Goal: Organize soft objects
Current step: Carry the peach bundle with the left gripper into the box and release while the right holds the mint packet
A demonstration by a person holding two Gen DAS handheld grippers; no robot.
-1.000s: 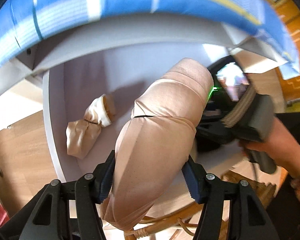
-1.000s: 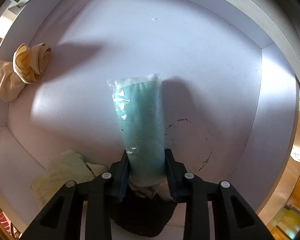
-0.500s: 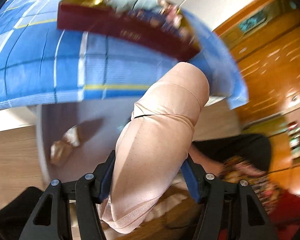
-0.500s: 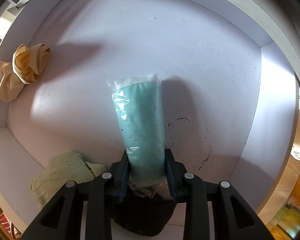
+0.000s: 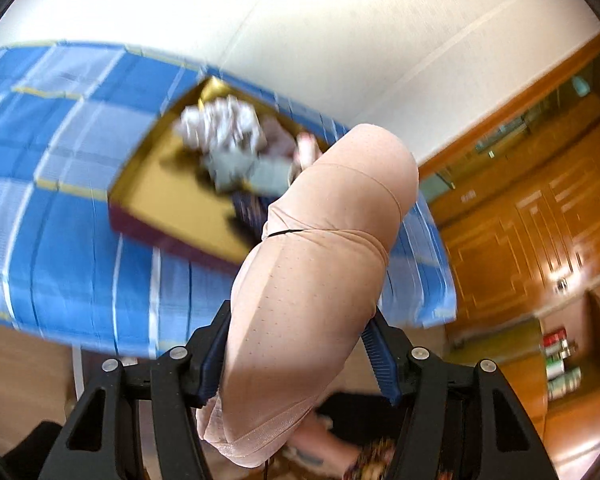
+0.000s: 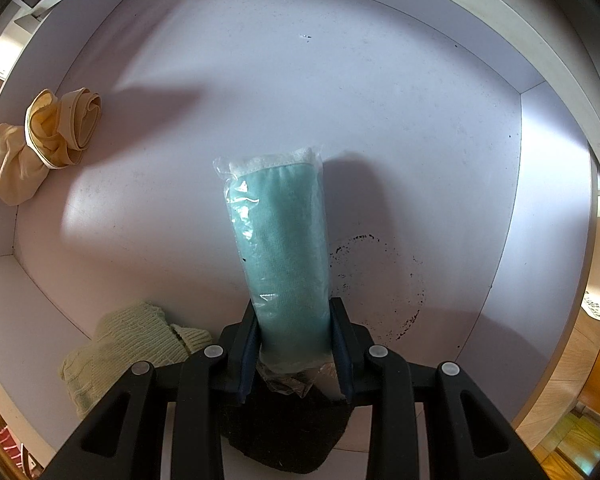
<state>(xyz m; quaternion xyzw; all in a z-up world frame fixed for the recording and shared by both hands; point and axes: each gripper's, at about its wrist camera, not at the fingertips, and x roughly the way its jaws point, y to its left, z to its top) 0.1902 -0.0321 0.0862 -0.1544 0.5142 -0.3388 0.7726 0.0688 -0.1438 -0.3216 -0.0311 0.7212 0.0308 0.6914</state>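
My left gripper (image 5: 298, 354) is shut on a rolled beige garment (image 5: 316, 280) and holds it in the air, above a blue checked cloth (image 5: 60, 208). A gold-lined box (image 5: 180, 196) with several soft items lies on that cloth. My right gripper (image 6: 296, 344) is shut on a teal towel in a clear plastic bag (image 6: 284, 252), held inside a white compartment (image 6: 340, 80). A tied beige cloth bundle (image 6: 44, 144) lies at the compartment's left wall. A pale green knit item (image 6: 128, 344) and a black cloth (image 6: 284, 432) lie at its front.
Wooden cabinets (image 5: 540, 208) stand at the right of the left wrist view, below a white wall (image 5: 300, 40). The compartment has side walls (image 6: 540, 220) left and right and a dark ring stain (image 6: 380, 280) on its floor.
My left gripper has swung up and away from the white compartment with the beige garment, and now faces the blue cloth and the box. The right gripper has held still.
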